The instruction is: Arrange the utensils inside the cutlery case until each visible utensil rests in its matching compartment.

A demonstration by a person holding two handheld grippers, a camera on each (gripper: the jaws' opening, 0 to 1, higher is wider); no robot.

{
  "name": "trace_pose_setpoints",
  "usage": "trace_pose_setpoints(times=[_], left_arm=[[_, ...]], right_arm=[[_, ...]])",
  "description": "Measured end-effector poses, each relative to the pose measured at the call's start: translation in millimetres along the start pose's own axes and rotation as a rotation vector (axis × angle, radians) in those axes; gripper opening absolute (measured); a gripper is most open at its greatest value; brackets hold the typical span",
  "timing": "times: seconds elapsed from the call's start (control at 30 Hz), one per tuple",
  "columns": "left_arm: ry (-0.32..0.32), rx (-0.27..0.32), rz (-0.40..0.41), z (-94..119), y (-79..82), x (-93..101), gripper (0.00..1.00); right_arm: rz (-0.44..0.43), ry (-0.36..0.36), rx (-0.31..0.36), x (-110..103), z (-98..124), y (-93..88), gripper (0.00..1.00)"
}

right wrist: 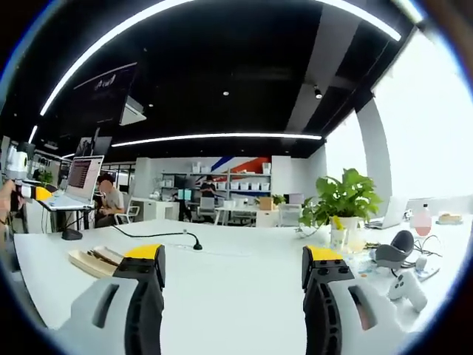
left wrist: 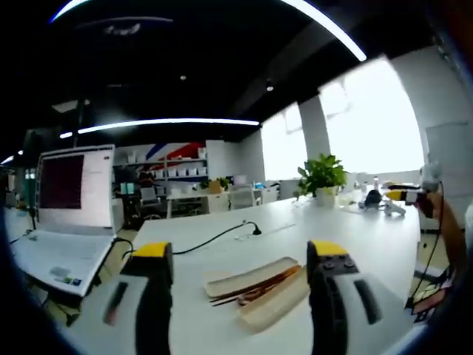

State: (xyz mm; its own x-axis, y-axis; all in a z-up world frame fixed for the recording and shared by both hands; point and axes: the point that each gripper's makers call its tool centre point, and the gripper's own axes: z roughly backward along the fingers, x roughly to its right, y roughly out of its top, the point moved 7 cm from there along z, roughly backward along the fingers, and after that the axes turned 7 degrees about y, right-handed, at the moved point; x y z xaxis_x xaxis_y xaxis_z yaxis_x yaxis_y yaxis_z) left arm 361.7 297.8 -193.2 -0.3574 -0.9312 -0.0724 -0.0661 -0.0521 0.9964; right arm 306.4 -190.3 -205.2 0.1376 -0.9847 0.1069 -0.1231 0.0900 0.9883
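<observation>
A beige cutlery case (left wrist: 255, 287) lies open on the white table (left wrist: 369, 237), its two halves side by side, with dark brown utensils (left wrist: 247, 293) resting along the gap between them. My left gripper (left wrist: 240, 285) hovers over it, open, jaws standing either side of the case. The case (right wrist: 92, 259) appears again at the left of the right gripper view, well left of my right gripper (right wrist: 233, 277), which is open over bare table. The other gripper (left wrist: 414, 195) shows small at the far right of the left gripper view, and the left one (right wrist: 26, 188) at the right view's left edge.
An open laptop (left wrist: 70, 200) stands at the left. A black cable with a plug (left wrist: 251, 229) runs across the table behind the case. A potted plant (left wrist: 323, 177) stands further back, also as the plant (right wrist: 344, 203), near a mouse and small items (right wrist: 403, 255).
</observation>
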Motion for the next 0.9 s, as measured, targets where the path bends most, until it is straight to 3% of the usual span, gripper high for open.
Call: trace_pose_setpoints(times=[0.13, 0.23, 0.47, 0.6, 0.7, 0.9], left_arm=[[0.021, -0.023, -0.007, -6, -0.2, -11.5, 0.76], [0.051, -0.050, -0.065, -11, -1.2, -19.0, 0.74], [0.036, -0.096, -0.088, -25, -10.2, -30.1, 0.73], [0.020, -0.134, -0.094, -35, -14.9, -34.3, 0.67], [0.006, -0.156, -0.104, -40, -18.3, -33.4, 0.66], [-0.020, -0.196, -0.123, -52, -25.9, -27.4, 0.65]], right_arm=[[0.065, 0.075, -0.015, -9, -22, 16.0, 0.79], [0.109, 0.133, -0.032, -16, -37, 23.5, 0.78], [0.128, 0.302, -0.129, -43, -66, 20.1, 0.78], [0.169, 0.409, -0.123, -61, -90, 24.4, 0.74], [0.203, 0.456, -0.163, -71, -101, 23.1, 0.72], [0.218, 0.504, -0.182, -84, -119, 22.9, 0.72]])
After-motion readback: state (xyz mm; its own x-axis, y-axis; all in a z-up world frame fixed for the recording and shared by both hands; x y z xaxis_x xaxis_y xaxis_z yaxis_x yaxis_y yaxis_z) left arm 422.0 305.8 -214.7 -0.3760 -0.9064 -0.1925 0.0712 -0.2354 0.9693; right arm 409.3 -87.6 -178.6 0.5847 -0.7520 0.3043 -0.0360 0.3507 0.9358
